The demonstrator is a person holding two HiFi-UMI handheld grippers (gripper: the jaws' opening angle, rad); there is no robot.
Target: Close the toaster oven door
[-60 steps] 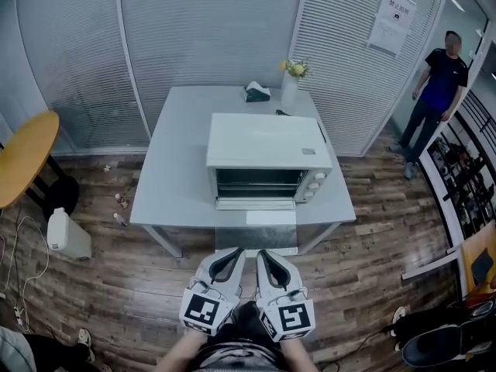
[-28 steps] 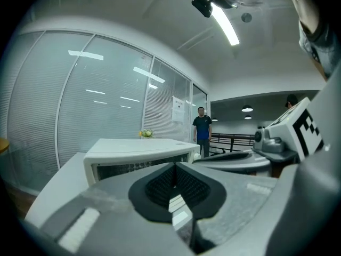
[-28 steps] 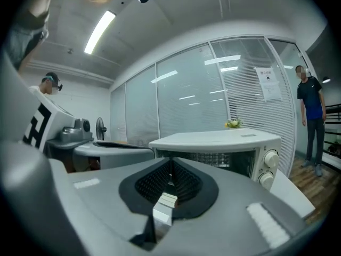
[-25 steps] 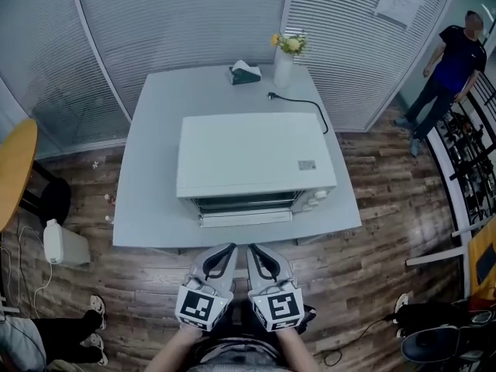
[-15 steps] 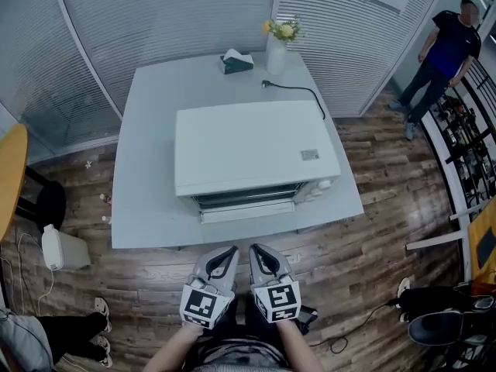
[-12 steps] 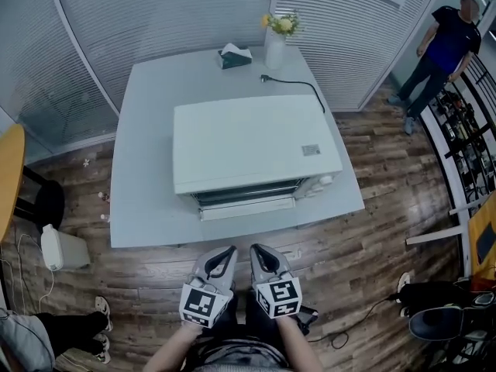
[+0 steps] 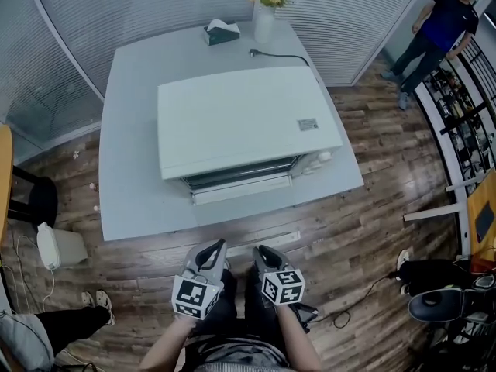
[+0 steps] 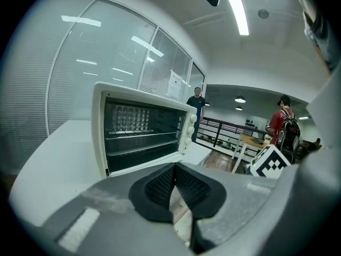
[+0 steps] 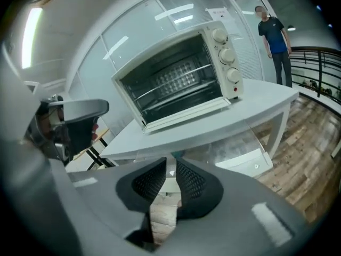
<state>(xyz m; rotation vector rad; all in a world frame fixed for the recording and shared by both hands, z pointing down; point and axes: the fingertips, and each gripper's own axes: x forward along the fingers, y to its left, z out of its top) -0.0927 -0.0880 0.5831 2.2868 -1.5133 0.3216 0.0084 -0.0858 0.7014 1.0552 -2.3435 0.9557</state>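
Observation:
A white toaster oven stands on the grey table, its dark cavity and racks showing in the left gripper view and the right gripper view. Its glass door lies folded down and open, reaching past the table's front edge. Both grippers hang side by side short of the door, apart from it. My left gripper is shut on nothing. My right gripper has just been opening its jaws to a narrow gap with nothing between them.
A tissue box, a vase of flowers and a loose power cord lie behind the oven. A person stands at the far right by a railing. A white floor appliance and someone's feet are at left.
The oven has come nearer in the head view. Both grippers have sunk lower before me. The right gripper has rolled and its jaws have parted slightly; the left stays shut.

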